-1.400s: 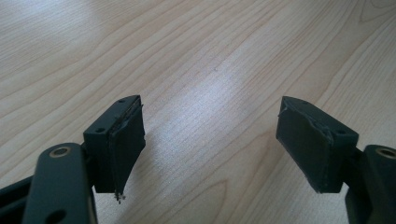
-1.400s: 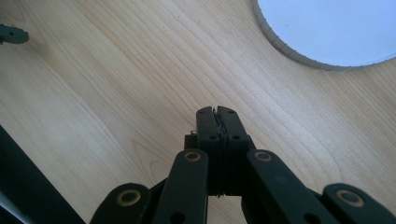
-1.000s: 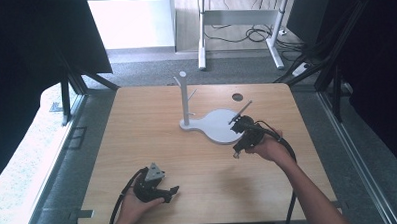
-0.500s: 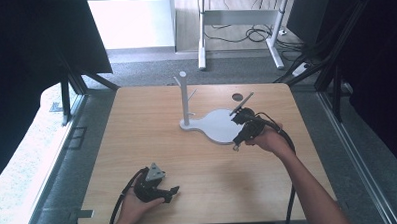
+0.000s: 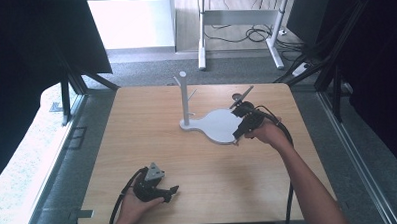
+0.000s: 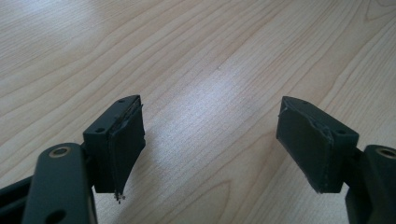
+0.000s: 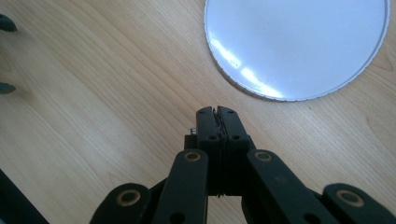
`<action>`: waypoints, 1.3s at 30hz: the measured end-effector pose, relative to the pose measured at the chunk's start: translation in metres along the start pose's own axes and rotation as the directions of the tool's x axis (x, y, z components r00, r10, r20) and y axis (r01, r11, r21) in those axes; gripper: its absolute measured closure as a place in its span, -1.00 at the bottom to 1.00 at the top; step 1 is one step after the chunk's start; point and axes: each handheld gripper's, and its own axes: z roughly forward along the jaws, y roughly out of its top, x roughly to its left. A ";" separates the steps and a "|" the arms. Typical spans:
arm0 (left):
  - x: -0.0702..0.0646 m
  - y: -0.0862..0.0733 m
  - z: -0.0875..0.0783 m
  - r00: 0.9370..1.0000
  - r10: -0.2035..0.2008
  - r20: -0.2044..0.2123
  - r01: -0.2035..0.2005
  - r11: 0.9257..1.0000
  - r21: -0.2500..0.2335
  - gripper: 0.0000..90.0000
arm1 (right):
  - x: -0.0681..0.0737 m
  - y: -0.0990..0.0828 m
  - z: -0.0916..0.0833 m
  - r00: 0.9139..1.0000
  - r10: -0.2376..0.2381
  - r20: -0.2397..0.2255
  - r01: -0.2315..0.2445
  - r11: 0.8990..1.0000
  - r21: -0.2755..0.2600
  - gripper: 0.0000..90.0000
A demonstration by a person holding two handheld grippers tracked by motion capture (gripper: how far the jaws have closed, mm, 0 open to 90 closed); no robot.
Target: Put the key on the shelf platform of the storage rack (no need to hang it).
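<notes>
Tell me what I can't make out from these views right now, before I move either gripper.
- Small dark thing past the right gripper, high view: too small to identify.
- White stand: post cut off by the top edge in the right gripper view.
- Whether anything thin sits between the right gripper's pressed jaws: not discernible.
- Left gripper, high view: its tips are too small to read; its own view shows them apart.

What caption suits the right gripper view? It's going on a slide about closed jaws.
Right gripper, jaws pressed shut on nothing, poised over the wooden table beside a round white plate.
</notes>
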 end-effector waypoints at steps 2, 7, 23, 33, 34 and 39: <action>0.000 0.000 0.000 1.000 -0.002 0.000 0.002 1.000 -0.001 -0.47 | -0.002 0.003 0.002 1.000 -0.001 0.005 0.001 1.000 0.002 1.00; 0.001 0.000 0.000 1.000 0.001 -0.001 -0.001 1.000 0.002 -0.47 | -0.007 0.010 0.004 1.000 0.015 0.003 -0.015 1.000 0.010 1.00; 0.001 0.000 -0.001 1.000 -0.002 -0.005 0.002 1.000 0.000 -0.47 | -0.016 0.031 0.012 0.999 0.018 0.029 -0.019 1.000 0.014 1.00; 0.001 0.000 0.000 1.000 -0.002 -0.002 0.002 1.000 0.002 -0.47 | -0.023 0.041 0.020 0.999 0.049 0.016 -0.050 0.999 0.019 1.00; 0.001 0.000 0.000 1.000 -0.001 0.000 0.001 1.000 0.003 -0.47 | -0.024 0.042 0.021 0.998 0.054 0.016 -0.054 0.998 0.022 1.00; 0.001 0.000 0.000 1.000 -0.003 -0.003 0.003 1.000 0.003 -0.47 | -0.028 0.047 0.023 0.998 0.062 0.027 -0.063 0.998 0.024 1.00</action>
